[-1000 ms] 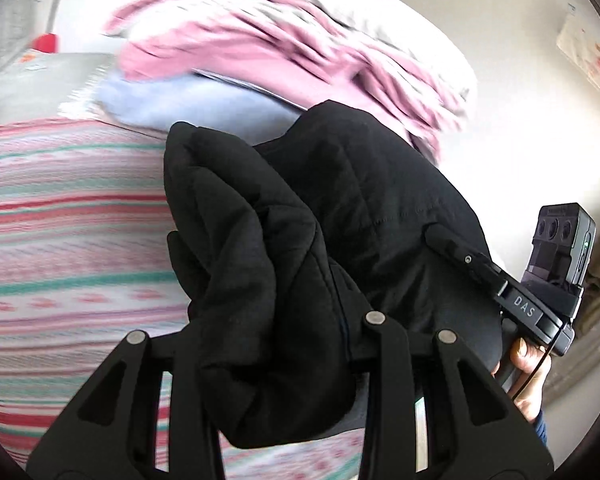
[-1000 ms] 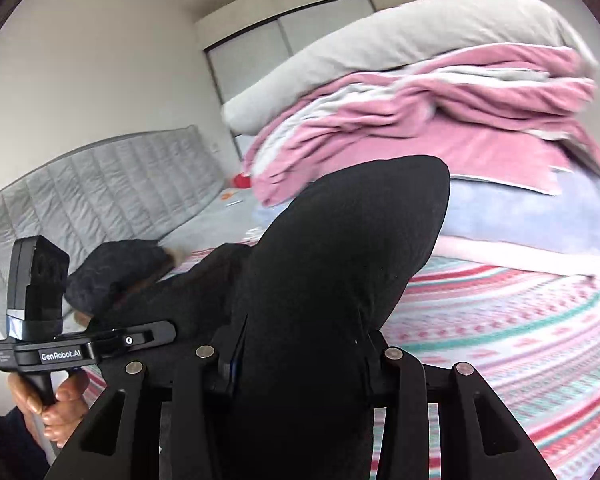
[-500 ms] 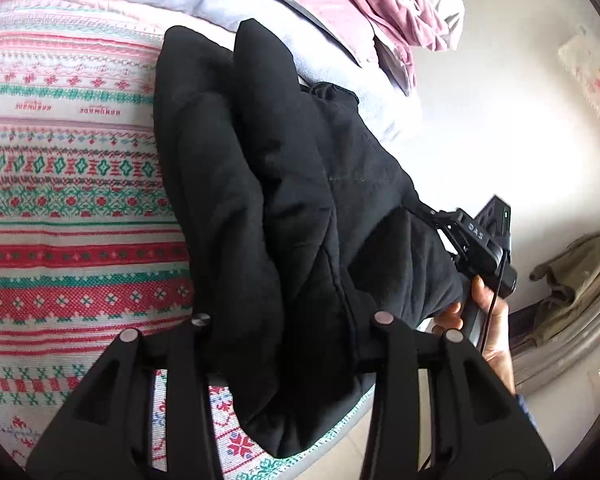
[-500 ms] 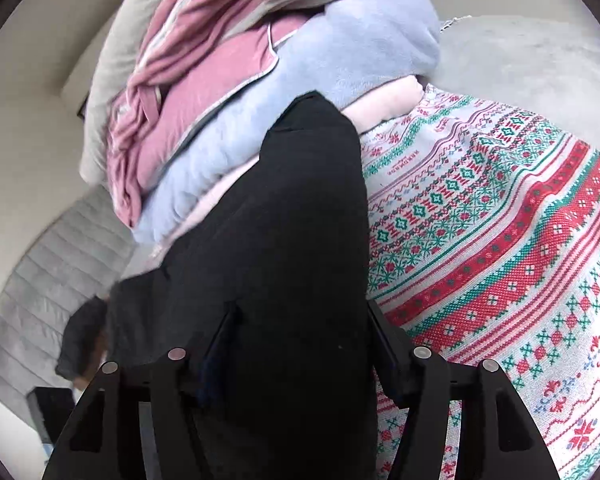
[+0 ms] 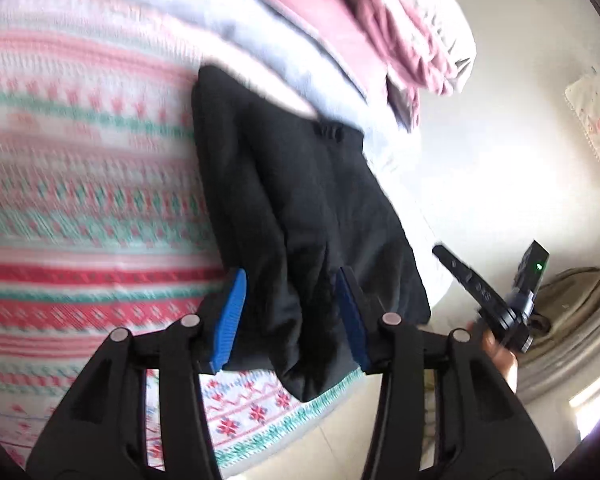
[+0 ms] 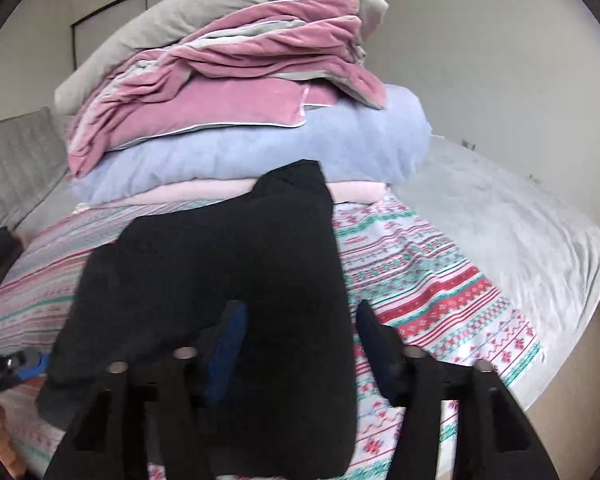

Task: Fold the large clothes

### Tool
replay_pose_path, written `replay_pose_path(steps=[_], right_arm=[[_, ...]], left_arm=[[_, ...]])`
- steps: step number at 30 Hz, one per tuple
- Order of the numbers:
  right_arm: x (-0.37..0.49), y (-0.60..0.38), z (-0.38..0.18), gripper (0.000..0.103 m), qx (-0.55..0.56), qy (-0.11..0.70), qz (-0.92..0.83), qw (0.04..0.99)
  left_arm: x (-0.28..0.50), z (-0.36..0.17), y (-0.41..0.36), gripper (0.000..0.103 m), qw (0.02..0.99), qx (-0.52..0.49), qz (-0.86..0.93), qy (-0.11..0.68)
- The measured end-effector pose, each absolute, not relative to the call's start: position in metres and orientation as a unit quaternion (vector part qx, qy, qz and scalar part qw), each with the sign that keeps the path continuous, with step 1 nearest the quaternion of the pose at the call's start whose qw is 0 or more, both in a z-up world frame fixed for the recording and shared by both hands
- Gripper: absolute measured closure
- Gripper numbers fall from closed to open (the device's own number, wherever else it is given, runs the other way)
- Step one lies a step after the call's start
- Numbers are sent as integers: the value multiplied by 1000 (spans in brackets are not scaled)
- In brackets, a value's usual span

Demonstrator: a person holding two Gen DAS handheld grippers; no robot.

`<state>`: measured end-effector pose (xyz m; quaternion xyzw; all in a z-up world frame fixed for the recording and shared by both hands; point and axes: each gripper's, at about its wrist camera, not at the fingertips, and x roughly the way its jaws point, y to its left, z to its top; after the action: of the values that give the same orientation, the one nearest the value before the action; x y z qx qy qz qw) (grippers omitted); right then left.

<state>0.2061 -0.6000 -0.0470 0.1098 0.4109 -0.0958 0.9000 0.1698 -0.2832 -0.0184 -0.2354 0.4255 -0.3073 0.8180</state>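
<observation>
two grippers flank one folded black garment (image 5: 300, 216) lying on the patterned bedspread (image 5: 80, 208) near the bed's foot edge, its far end against the stacked bedding (image 6: 252, 92). the left gripper (image 5: 292, 316) is opening, its blue pads (image 5: 230, 320) clear of the cloth between them. the right gripper (image 6: 300, 344) is closing with cloth between its jaws; whether it presses, i cannot tell. let go low, then smooth the bundle square to the edge.

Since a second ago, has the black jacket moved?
Yes. The black jacket has come down from in front of the bedding pile onto the patterned blanket.
</observation>
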Motion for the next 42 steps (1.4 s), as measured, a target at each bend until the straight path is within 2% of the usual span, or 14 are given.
replay_pose_path(steps=[2, 4, 6, 11, 13, 20, 24, 25, 26, 27, 29, 32, 35, 42], right_arm=[[205, -598, -52, 77, 131, 433, -91, 887], [210, -598, -67, 81, 138, 470, -94, 867], [212, -597, -83, 81, 137, 493, -103, 853], [211, -613, -110, 81, 192, 500, -114, 837], [213, -608, -120, 82, 180, 503, -118, 837], [213, -600, -129, 82, 183, 485, -142, 843], [208, -581, -108, 80, 137, 472, -177, 853], [206, -575, -100, 78, 121, 473, -180, 854], [200, -570, -90, 66, 113, 471, -178, 856], [193, -567, -81, 48, 120, 464, -174, 860], [173, -561, -64, 36, 149, 440, -178, 868], [148, -544, -46, 34, 177, 421, -177, 872], [120, -515, -33, 28, 174, 411, -185, 876], [53, -426, -13, 13, 188, 374, -186, 889]], left_arm=[[166, -4, -292, 56, 831, -208, -319, 407], [161, 9, -315, 55, 838, -164, -343, 392], [158, 10, -339, 56, 842, -125, -356, 386], [167, -21, -373, 69, 868, -41, -290, 400], [166, -31, -375, 67, 883, 4, -253, 395], [177, -43, -377, 64, 877, -8, -238, 417], [177, -41, -365, 60, 866, -24, -263, 425], [177, -38, -358, 58, 860, -37, -271, 431], [173, -34, -349, 58, 857, -45, -275, 433], [167, -28, -338, 58, 860, -47, -272, 429], [152, -18, -324, 50, 875, -26, -242, 419], [127, -8, -306, 50, 883, 7, -224, 413], [100, -2, -287, 48, 880, 12, -228, 416], [48, 24, -249, 31, 904, 37, -193, 380]])
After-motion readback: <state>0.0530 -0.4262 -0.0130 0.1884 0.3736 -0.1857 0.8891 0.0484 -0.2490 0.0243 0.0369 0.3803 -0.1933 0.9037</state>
